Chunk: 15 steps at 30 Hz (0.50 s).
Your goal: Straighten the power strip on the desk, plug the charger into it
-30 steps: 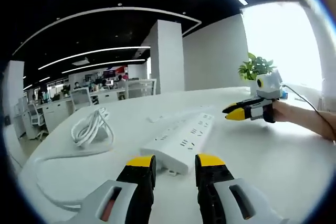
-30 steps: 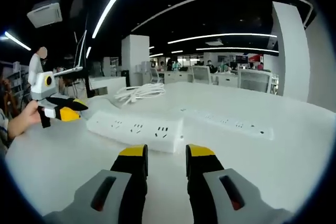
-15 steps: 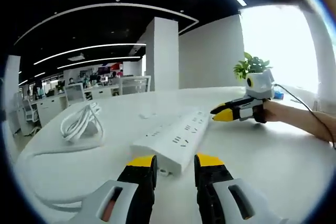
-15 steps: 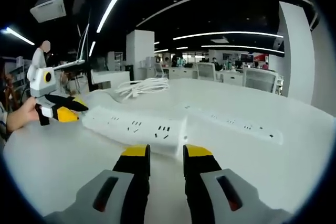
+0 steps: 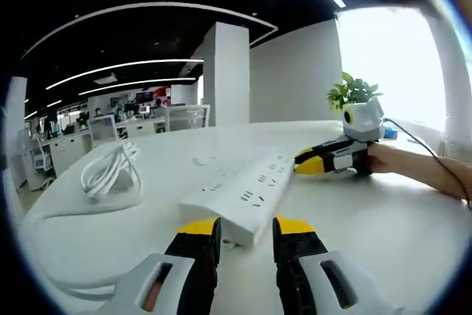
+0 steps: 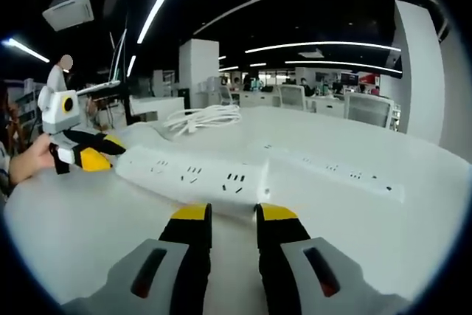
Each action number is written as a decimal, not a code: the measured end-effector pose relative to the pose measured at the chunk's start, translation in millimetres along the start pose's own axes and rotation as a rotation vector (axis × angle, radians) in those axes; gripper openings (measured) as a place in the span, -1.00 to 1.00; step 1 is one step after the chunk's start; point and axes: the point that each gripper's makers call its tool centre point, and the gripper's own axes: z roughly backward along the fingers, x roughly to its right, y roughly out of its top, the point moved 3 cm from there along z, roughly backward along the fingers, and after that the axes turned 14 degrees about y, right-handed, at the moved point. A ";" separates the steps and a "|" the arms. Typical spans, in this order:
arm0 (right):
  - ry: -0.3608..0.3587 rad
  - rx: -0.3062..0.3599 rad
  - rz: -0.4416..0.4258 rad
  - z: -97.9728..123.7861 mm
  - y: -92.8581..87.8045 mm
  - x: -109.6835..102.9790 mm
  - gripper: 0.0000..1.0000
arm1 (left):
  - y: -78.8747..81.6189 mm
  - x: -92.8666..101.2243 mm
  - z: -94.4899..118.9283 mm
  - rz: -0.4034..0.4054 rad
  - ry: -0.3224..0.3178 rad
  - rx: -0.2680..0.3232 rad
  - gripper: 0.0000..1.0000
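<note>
The step in hand looks like straightening the power strip (image 5: pixel 242 195): each gripper is lined up at one end of it. In the left gripper view, the left gripper (image 5: pixel 246 228) sits just short of the strip's near end, its 2 yellow-tipped jaws a little apart and holding nothing. The right gripper (image 5: pixel 318 162) is at the far end, its tips at or just beside the strip. In the right gripper view, the right gripper's (image 6: pixel 233 214) jaws are likewise slightly parted and empty, with the strip's end just ahead. The coiled white cable (image 5: pixel 109 172) lies ahead and left of the left gripper. I cannot pick out the charger. Next, I judge, both ends need nudging until the strip lies square on the white desk (image 5: pixel 383 219).
</note>
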 end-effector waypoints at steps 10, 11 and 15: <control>-0.006 -0.004 -0.011 -0.2 0.7 -0.7 -0.54 | -1.0 -0.2 -0.3 0.016 -0.006 -0.008 -0.41; -0.006 -0.006 -0.010 -0.2 0.7 -1.5 -0.54 | -1.0 -0.4 -0.1 0.016 -0.006 -0.009 -0.41; -0.006 -0.013 -0.011 -0.5 1.2 -1.5 -0.55 | -1.3 -0.4 1.0 0.019 -0.004 -0.013 -0.40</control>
